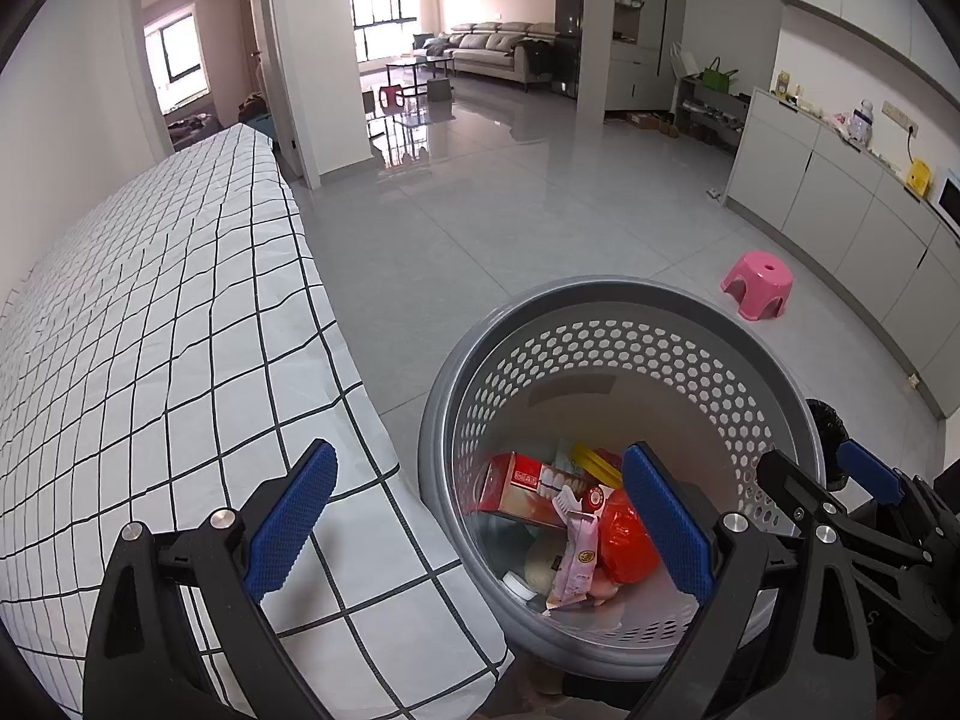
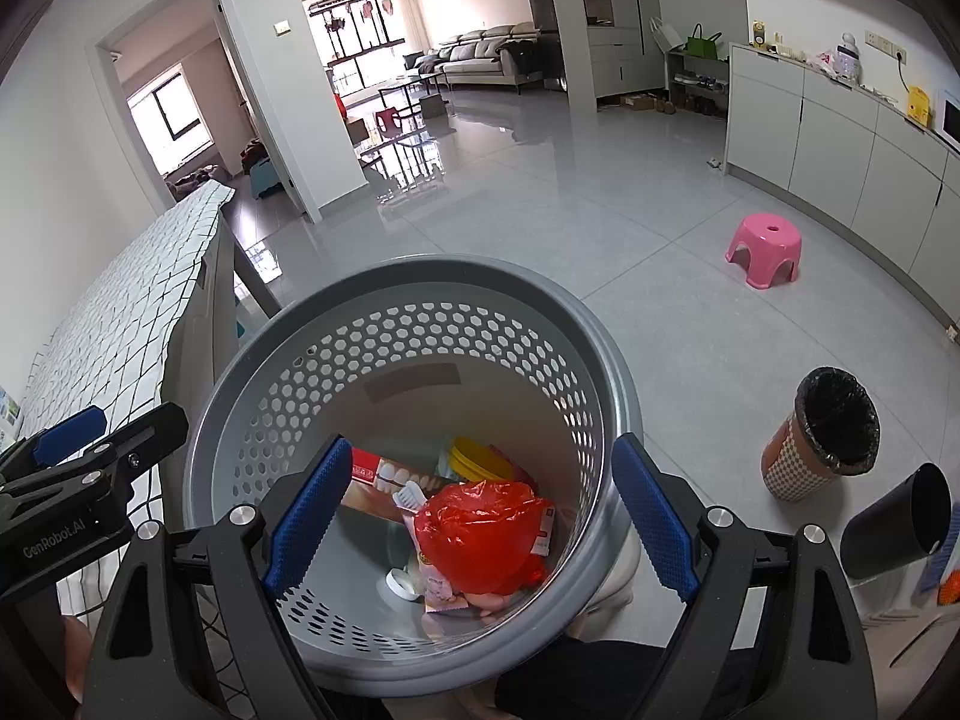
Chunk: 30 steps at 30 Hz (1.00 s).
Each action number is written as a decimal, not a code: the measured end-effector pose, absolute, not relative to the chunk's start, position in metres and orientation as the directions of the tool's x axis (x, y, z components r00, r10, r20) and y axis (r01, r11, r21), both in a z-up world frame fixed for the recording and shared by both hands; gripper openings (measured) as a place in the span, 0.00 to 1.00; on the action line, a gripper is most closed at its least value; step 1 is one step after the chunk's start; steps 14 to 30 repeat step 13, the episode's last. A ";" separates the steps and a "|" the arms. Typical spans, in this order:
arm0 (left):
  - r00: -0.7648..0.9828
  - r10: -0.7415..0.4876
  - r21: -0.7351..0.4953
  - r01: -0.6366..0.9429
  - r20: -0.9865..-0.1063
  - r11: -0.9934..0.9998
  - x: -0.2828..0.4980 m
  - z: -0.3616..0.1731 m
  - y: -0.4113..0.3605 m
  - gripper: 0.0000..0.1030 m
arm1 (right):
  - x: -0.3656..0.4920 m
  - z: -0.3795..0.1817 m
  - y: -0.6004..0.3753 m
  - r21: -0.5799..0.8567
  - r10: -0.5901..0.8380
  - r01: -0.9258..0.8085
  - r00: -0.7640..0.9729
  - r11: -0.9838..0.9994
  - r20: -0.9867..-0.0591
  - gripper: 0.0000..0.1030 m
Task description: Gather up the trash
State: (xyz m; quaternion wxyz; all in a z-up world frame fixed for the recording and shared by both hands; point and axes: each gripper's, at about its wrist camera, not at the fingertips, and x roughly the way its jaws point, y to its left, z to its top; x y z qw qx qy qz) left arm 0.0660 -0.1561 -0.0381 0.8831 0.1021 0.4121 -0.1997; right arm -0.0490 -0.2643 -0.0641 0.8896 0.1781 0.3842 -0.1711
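The left gripper (image 1: 480,522) has its blue-padded fingers (image 1: 291,516) spread wide and holding nothing; one finger sits over the checked cloth of the bench (image 1: 150,330), the other over the mouth of the grey perforated basket (image 1: 630,324). The right gripper (image 2: 480,516) also has its fingers (image 2: 306,510) spread wide with nothing between them, both positioned above the basket's opening (image 2: 420,276). The basket stands just beside the bench edge and contains the collected trash: a red plastic bag (image 2: 480,534) on top, a toothpaste box (image 1: 534,489) beneath it, a pink wrapper (image 1: 576,558), a yellow item (image 2: 474,456) toward the far wall, and a white round cap (image 2: 399,582) on the bottom. To the right, on the tiled floor (image 2: 600,228), a small checkered bin (image 2: 822,444) with a black liner stands near the basket, and a black cylindrical cup (image 2: 894,522) appears at the frame edge. Farther out, a pink stool (image 2: 765,251) stands well apart on the floor, near the white cabinets (image 2: 840,162). A sofa (image 1: 486,51) is visible in the far room
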 end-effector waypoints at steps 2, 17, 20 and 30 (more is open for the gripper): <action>0.580 -0.268 0.016 0.437 -0.769 0.900 0.066 -0.038 -0.156 0.91 | -0.049 -0.064 -0.264 0.185 -0.168 0.442 0.646 0.878 -0.744 0.82; 0.577 -0.267 0.017 0.438 -0.772 0.899 0.066 -0.039 -0.156 0.91 | -0.049 -0.065 -0.264 0.186 -0.167 0.441 0.646 0.878 -0.745 0.82; 0.577 -0.267 0.017 0.438 -0.772 0.899 0.066 -0.039 -0.156 0.91 | -0.049 -0.065 -0.264 0.186 -0.167 0.441 0.646 0.878 -0.745 0.82; 0.577 -0.267 0.017 0.438 -0.772 0.899 0.066 -0.039 -0.156 0.91 | -0.049 -0.065 -0.264 0.186 -0.167 0.441 0.646 0.878 -0.745 0.82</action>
